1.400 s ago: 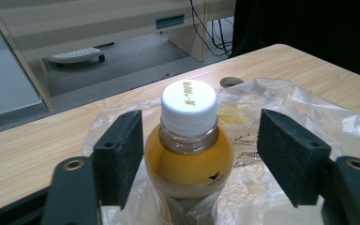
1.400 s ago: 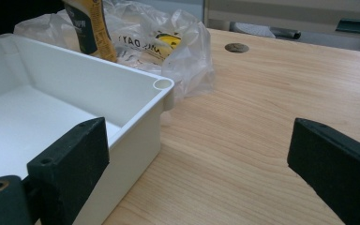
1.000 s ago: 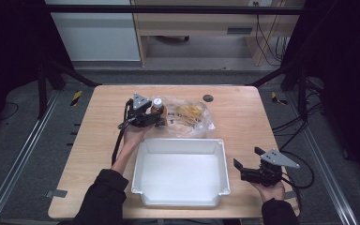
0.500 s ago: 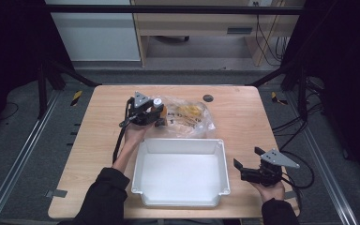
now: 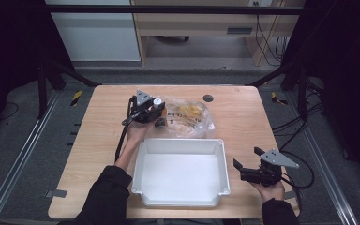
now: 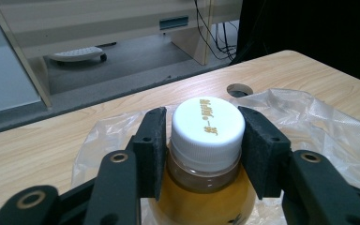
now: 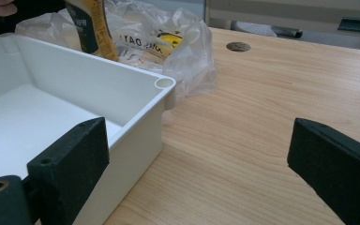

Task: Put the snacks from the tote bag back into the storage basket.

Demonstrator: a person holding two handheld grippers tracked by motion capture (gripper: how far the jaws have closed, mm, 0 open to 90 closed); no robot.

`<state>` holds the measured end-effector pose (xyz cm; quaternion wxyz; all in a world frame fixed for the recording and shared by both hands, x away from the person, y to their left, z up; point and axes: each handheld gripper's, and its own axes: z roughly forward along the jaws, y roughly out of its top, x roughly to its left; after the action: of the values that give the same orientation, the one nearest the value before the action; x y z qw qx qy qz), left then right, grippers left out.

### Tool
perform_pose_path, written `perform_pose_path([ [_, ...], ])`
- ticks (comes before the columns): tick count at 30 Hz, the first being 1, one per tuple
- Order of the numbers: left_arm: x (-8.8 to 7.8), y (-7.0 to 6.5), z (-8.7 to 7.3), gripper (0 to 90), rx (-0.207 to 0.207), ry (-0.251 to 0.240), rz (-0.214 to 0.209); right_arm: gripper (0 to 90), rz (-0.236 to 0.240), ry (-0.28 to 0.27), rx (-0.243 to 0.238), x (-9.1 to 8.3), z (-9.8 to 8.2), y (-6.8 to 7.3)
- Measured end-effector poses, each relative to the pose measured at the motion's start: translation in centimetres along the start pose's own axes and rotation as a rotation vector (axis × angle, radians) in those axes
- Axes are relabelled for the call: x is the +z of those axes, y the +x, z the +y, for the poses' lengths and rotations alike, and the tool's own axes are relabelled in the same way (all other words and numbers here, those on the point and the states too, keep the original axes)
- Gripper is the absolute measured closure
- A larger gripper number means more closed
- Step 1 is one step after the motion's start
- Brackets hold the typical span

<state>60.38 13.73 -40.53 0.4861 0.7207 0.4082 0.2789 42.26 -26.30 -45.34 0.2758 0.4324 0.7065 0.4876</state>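
Left gripper (image 6: 201, 154): closing just now around the neck of the white-capped bottle (image 6: 206, 154), pads at the cap's sides.
Bottle: standing beside the clear plastic bag (image 5: 192, 117), beyond the white bin (image 5: 180, 199).
Right gripper (image 5: 248, 169): waiting wide open, holding nothing, beside the bin.
Risk: slipping through a neck-high grip, tipping on lifting, or dragging bag film along.

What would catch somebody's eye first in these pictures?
The left gripper, whose jaws have just been closing, clamps a white-capped bottle of amber liquid at the table's far side, beside a crinkled plastic bag. Nearer the person sits a big white bin.
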Motion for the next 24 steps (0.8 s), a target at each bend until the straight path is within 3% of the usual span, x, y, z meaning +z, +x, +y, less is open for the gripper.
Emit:
perform_pose_path([
  [6, 0.05, -0.16, 0.07, 57.6, 0.021, -0.004, 0.010, 6.0, 0.002, 0.001, -0.002, 0.00, 0.00, 0.00],
  [13, 0.14, -0.30, 0.62, 58.3, 0.023, 0.034, 0.018, 6.0, 0.004, -0.002, 0.008, -0.03, -0.03, -0.01],
  [24, 0.26, -0.60, 0.63, 58.6, 0.022, 0.024, 0.036, 6.0, 0.003, 0.010, 0.004, 0.09, -0.05, -0.02],
])
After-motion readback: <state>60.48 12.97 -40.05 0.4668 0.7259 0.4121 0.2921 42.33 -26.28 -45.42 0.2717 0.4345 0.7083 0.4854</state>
